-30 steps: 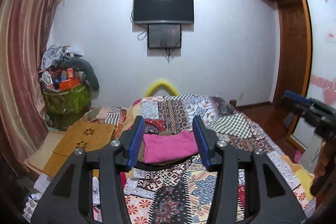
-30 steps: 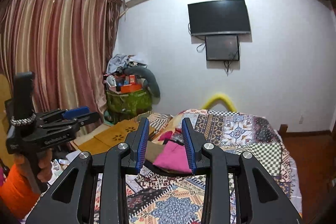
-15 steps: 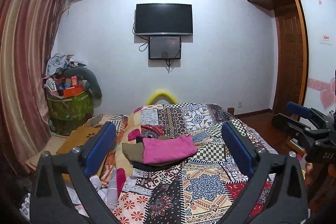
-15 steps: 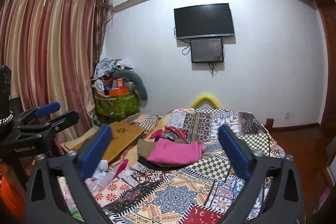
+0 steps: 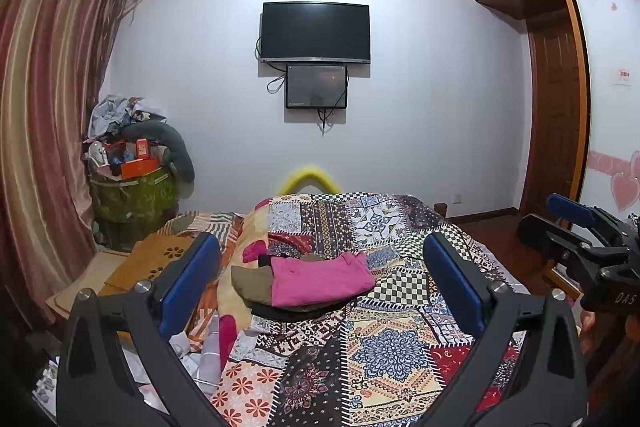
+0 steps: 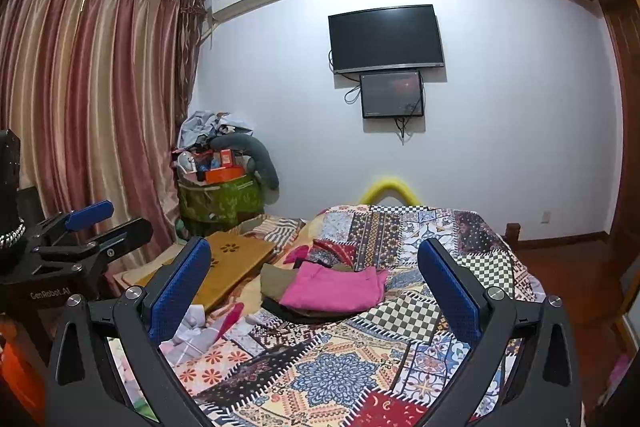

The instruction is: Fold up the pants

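pants, or what i take for them, sit in a small stack on the patchwork bedspread, about the middle of the bed: a pink piece folded on top, an olive one beneath it and sticking out toward the curtain side, something dark under both. whether each of these is a pair of pants i cannot tell. the stack looks neat and squared, so i judge the folding of the pink piece done, or nearly so. loose pale cloth lies off the stack toward the curtain, at the bed's edge; it may be what is left, though i cannot say it is pants.

left gripper has its jaws spread wide with nothing between them, short of the stack and not touching it. right gripper is the same: jaws wide, empty, stack framed between the blue pads but well beyond them.
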### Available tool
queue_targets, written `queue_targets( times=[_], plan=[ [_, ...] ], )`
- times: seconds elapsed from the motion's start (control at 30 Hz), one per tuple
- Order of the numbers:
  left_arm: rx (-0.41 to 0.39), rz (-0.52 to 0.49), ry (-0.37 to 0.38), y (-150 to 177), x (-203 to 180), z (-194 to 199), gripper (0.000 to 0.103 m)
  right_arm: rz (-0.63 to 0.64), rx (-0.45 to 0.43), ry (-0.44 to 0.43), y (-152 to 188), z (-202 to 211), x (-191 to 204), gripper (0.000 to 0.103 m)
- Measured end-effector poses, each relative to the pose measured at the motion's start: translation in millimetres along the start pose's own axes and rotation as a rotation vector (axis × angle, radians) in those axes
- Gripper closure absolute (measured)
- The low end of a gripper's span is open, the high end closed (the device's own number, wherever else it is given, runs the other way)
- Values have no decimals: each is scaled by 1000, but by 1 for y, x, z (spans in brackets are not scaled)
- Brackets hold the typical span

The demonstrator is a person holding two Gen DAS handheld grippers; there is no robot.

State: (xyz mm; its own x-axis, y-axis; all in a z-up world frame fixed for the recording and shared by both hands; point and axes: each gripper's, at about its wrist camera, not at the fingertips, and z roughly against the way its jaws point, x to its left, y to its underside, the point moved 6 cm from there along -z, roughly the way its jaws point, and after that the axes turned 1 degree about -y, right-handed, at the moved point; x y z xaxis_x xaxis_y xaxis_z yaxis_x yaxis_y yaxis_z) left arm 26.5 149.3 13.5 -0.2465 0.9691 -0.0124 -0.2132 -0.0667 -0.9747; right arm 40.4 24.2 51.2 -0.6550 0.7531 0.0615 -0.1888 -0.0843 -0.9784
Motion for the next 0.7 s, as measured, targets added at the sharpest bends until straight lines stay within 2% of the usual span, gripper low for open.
queue_targets(
  times=[0.7],
  plan=[
    [33, 5, 24, 6, -4, -12, 0, -14, 7, 16, 2, 6, -7, 0]
  ],
)
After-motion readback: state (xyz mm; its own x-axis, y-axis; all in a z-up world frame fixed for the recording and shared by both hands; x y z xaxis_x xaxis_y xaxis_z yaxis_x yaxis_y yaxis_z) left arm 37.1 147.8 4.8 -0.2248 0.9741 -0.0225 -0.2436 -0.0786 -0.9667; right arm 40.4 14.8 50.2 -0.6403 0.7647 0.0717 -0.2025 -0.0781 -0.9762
